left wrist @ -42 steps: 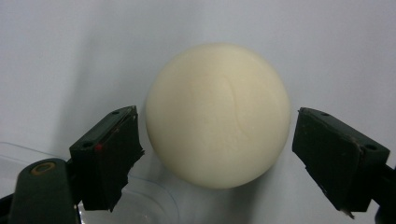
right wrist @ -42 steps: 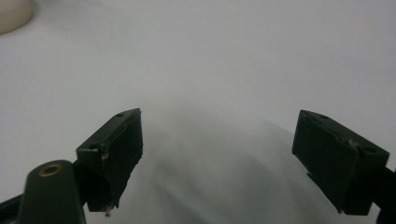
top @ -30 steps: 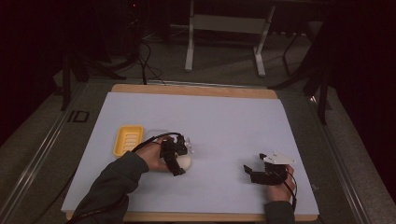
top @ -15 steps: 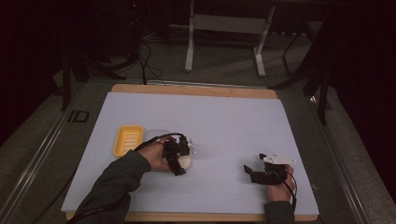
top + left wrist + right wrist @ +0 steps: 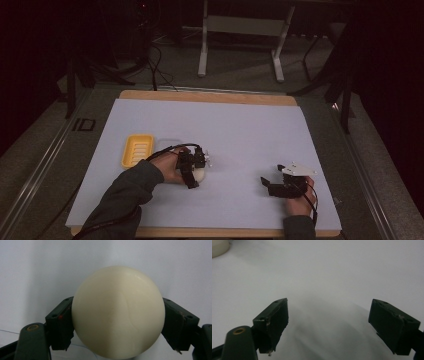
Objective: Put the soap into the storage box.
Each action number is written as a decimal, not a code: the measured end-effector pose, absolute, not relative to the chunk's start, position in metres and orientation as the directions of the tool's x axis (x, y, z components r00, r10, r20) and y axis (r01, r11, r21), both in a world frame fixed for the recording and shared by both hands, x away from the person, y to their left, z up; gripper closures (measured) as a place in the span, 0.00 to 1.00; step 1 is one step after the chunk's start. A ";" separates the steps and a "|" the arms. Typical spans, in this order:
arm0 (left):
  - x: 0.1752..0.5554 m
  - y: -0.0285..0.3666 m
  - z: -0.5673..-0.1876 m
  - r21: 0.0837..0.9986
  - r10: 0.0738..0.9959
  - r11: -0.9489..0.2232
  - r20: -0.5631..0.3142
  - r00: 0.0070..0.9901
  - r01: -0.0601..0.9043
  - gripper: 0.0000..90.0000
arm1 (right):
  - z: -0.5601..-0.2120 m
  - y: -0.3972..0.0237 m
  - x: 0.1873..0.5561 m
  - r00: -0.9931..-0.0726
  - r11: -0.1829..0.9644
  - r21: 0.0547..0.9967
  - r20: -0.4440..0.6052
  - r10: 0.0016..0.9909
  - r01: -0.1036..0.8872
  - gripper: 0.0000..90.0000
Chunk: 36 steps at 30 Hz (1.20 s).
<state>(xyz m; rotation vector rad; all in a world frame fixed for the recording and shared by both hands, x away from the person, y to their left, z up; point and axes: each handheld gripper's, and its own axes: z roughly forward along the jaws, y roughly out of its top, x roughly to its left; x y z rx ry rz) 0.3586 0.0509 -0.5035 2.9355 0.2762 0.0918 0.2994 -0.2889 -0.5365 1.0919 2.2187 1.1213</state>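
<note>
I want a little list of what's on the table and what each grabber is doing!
held thing: cream rounded soap bar
left gripper: jaws have just been closing, pads now against both sides of the soap
right gripper: jaws wide apart, nothing between them, resting over the sheet
dish: yellow ribbed plastic soap dish, left of the soap, nothing in it
surface: pale lilac sheet on a wooden board
</note>
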 end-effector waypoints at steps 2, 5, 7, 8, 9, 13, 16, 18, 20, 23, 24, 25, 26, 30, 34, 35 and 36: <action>0.359 0.051 -0.503 0.194 0.194 -0.964 0.040 0.980 0.183 0.25 | -0.537 -0.289 0.299 -0.602 0.365 0.811 -0.021 0.799 0.457 0.18; 0.360 0.050 -0.504 0.191 0.198 -0.963 0.029 0.980 0.189 0.26 | -0.537 -0.289 0.299 -0.601 0.365 0.811 -0.020 0.799 0.458 0.18; 0.361 0.050 -0.504 0.184 0.197 -0.965 0.023 0.980 0.189 0.26 | -0.537 -0.289 0.299 -0.601 0.365 0.810 -0.020 0.799 0.459 0.18; 0.362 0.050 -0.504 0.181 0.200 -0.964 0.018 0.980 0.194 0.27 | -0.537 -0.289 0.299 -0.600 0.366 0.810 -0.021 0.800 0.459 0.18; 0.362 0.049 -0.503 0.175 0.200 -0.965 0.016 0.980 0.194 0.28 | -0.537 -0.289 0.299 -0.600 0.366 0.809 -0.021 0.800 0.459 0.18; 0.364 0.047 -0.503 0.158 0.198 -0.968 0.008 0.980 0.194 0.28 | -0.537 -0.289 0.299 -0.600 0.365 0.810 -0.021 0.800 0.459 0.18; 0.365 0.047 -0.504 0.157 0.203 -0.967 0.002 0.979 0.200 0.28 | -0.537 -0.289 0.299 -0.601 0.366 0.810 -0.021 0.799 0.459 0.18; 0.365 0.047 -0.504 0.155 0.206 -0.967 -0.001 0.979 0.204 0.28 | -0.537 -0.289 0.299 -0.601 0.366 0.809 -0.021 0.799 0.459 0.18; 0.365 0.046 -0.504 0.152 0.204 -0.968 0.000 0.979 0.202 0.28 | -0.537 -0.289 0.299 -0.601 0.367 0.810 -0.022 0.799 0.458 0.18; 0.365 0.045 -0.503 0.142 0.202 -0.969 -0.002 0.979 0.201 0.28 | -0.537 -0.289 0.299 -0.601 0.366 0.810 -0.021 0.799 0.459 0.18; 0.365 0.045 -0.503 0.139 0.200 -0.970 -0.002 0.980 0.198 0.28 | -0.537 -0.289 0.299 -0.601 0.367 0.810 -0.022 0.799 0.458 0.18; 0.366 0.045 -0.503 0.138 0.197 -0.971 -0.001 0.980 0.196 0.28 | -0.537 -0.289 0.299 -0.601 0.367 0.810 -0.023 0.799 0.458 0.18; 0.366 0.044 -0.503 0.137 0.196 -0.971 -0.002 0.981 0.195 0.28 | -0.537 -0.289 0.299 -0.601 0.367 0.810 -0.022 0.799 0.458 0.18; 0.366 0.045 -0.503 0.137 0.194 -0.972 -0.002 0.981 0.192 0.28 | -0.537 -0.289 0.299 -0.601 0.366 0.809 -0.021 0.799 0.459 0.18; 0.366 0.045 -0.503 0.135 0.190 -0.973 -0.003 0.982 0.189 0.28 | -0.537 -0.289 0.299 -0.601 0.367 0.809 -0.022 0.799 0.458 0.18; 0.366 0.044 -0.503 0.133 0.189 -0.973 -0.001 0.982 0.187 0.28 | -0.537 -0.289 0.299 -0.601 0.367 0.810 -0.022 0.799 0.458 0.18; 0.366 0.044 -0.503 0.131 0.188 -0.974 0.001 0.982 0.186 0.28 | -0.537 -0.289 0.299 -0.601 0.366 0.810 -0.022 0.799 0.458 0.18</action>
